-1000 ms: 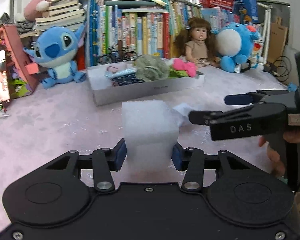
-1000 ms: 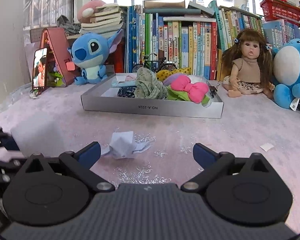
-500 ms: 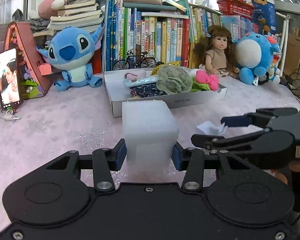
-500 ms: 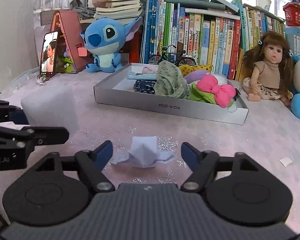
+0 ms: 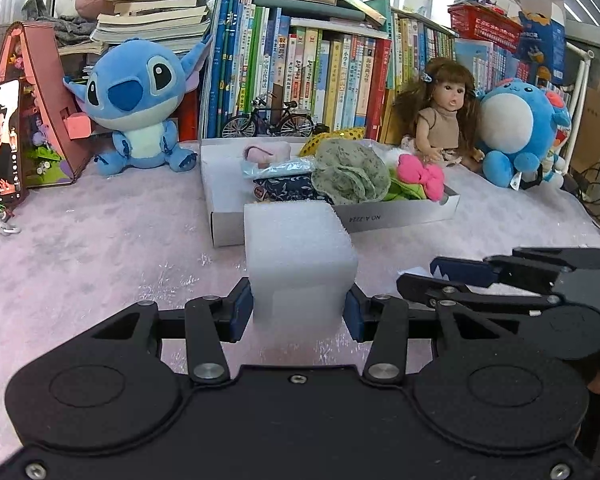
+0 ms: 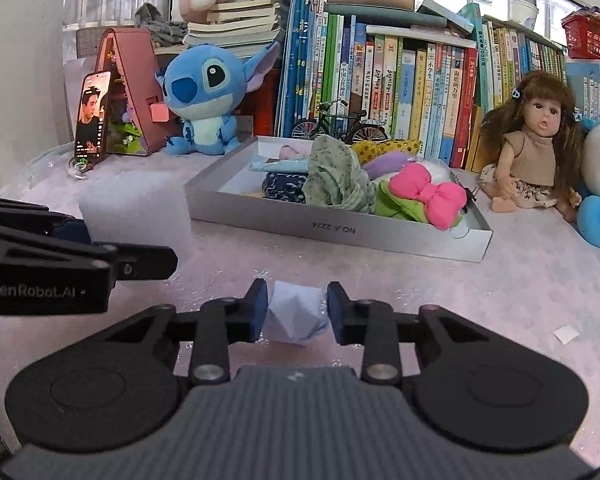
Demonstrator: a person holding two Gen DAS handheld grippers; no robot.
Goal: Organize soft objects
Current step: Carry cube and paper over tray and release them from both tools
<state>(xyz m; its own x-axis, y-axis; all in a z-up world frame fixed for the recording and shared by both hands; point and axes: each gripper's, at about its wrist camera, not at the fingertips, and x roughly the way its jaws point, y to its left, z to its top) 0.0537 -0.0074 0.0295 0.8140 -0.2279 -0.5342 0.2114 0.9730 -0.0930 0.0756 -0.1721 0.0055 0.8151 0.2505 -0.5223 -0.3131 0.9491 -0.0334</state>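
A white foam block (image 5: 300, 256) is off the pink cloth, with my left gripper (image 5: 298, 312) shut on its lower sides. In the right wrist view the foam block (image 6: 136, 208) shows at the left, in front of the tray. A pale crumpled paper wad (image 6: 294, 316) sits between the pads of my right gripper (image 6: 296, 311), whose jaws are closing and squeeze it on both sides. From the left wrist view the right gripper (image 5: 424, 274) lies low at the right, with a corner of the paper wad (image 5: 414, 270) just showing. The grey tray (image 6: 340, 232) holds several soft cloth items.
Behind the tray (image 5: 380, 218) stand a blue plush (image 5: 140, 104), a doll (image 5: 440, 120), a round blue plush (image 5: 516, 128), a model bicycle (image 6: 340, 124) and a row of books. A phone (image 6: 92, 116) leans at the far left. A paper scrap (image 6: 566, 334) lies at the right.
My right gripper's jaws have come in from wide apart onto the paper wad. The left gripper has carried the foam block sideways, so the tray now sits straight behind it.
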